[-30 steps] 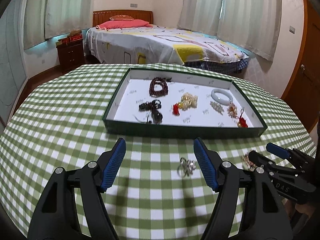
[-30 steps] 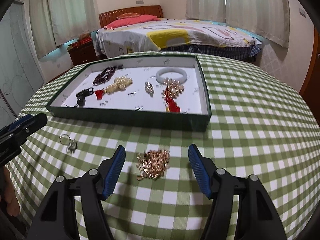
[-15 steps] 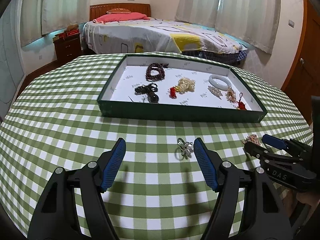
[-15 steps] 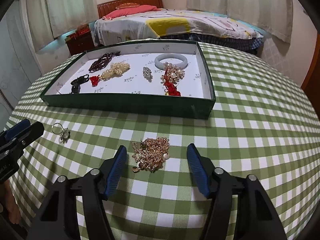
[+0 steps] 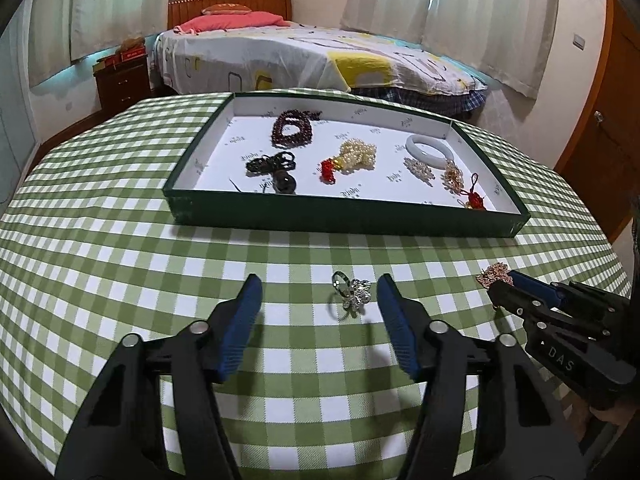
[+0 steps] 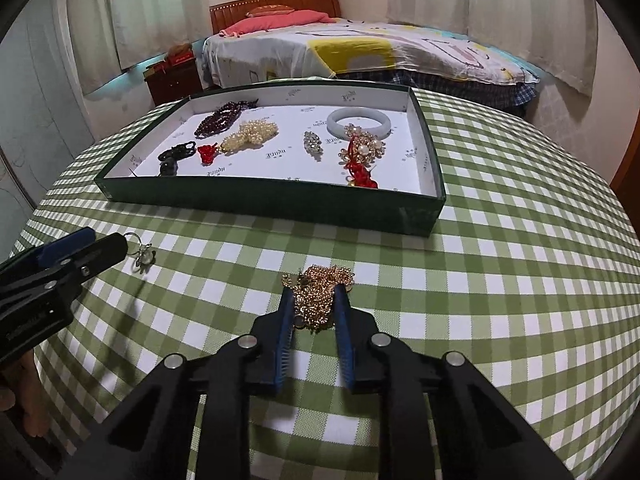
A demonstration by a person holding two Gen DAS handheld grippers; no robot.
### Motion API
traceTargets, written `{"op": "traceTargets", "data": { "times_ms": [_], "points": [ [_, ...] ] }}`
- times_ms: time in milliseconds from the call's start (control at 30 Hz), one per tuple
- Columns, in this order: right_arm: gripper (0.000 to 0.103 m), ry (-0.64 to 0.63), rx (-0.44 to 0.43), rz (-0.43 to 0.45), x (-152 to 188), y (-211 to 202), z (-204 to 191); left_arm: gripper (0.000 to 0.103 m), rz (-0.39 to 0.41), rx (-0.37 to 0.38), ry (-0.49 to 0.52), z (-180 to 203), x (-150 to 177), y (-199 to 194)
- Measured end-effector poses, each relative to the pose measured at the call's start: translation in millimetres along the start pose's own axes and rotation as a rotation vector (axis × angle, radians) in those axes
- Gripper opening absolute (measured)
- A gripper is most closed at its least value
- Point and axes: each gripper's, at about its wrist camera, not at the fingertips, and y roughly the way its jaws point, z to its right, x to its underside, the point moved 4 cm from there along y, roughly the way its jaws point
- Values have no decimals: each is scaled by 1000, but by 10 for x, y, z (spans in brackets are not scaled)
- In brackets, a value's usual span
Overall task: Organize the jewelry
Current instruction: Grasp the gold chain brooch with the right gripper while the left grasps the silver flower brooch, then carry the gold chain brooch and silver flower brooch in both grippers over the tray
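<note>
Bedroom walls, pale curtains and a bed (image 5: 320, 60) with a patterned cover and a pink pillow fill the background, with a dark wooden nightstand (image 5: 122, 82) to its left. Nearer, the round bench (image 5: 100, 240) wears a green-and-white checked cloth.

On the bench's far half sits a shallow green tray (image 5: 344, 220) with a white floor. It holds a dark red bead strand (image 5: 292, 130), a black cord piece (image 5: 272, 164), a pearl cluster with a red tassel (image 5: 352, 156), a pale bangle (image 5: 430, 150), a small sparkly brooch (image 5: 418, 168) and a gold ornament with a red knot (image 5: 460, 184).

Two pieces lie on the cloth in front of the tray, well apart. The left tool (image 5: 318, 294) has just been closing, yet its blue pads are not touching anything: a silver ring with a sparkly butterfly top (image 5: 352, 292) lies between them, nearer the right pad, with a gap on both sides. The right tool (image 6: 314, 300) has also just been closing and now stands narrow, its pads pressed against both sides of a heap of gold chain (image 6: 320, 292); the heap is bunched between them and spills past the fingertips onto the cloth.

In the right wrist view a person's bare toes (image 6: 32, 400) show below the bench edge at the lower left.
</note>
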Motion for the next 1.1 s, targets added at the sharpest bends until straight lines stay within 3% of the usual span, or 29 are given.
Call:
{"op": "traceTargets", "data": {
  "times_ms": [433, 633, 1100],
  "points": [
    [21, 2, -2, 0, 2, -2, 3, 16, -27, 55, 17, 103, -5, 123],
    [21, 2, -2, 0, 2, -3, 4, 4, -26, 66, 19, 111, 3, 131],
    [10, 5, -33, 24, 0, -55, -37, 3, 1, 63, 25, 106, -10, 28]
  ]
}}
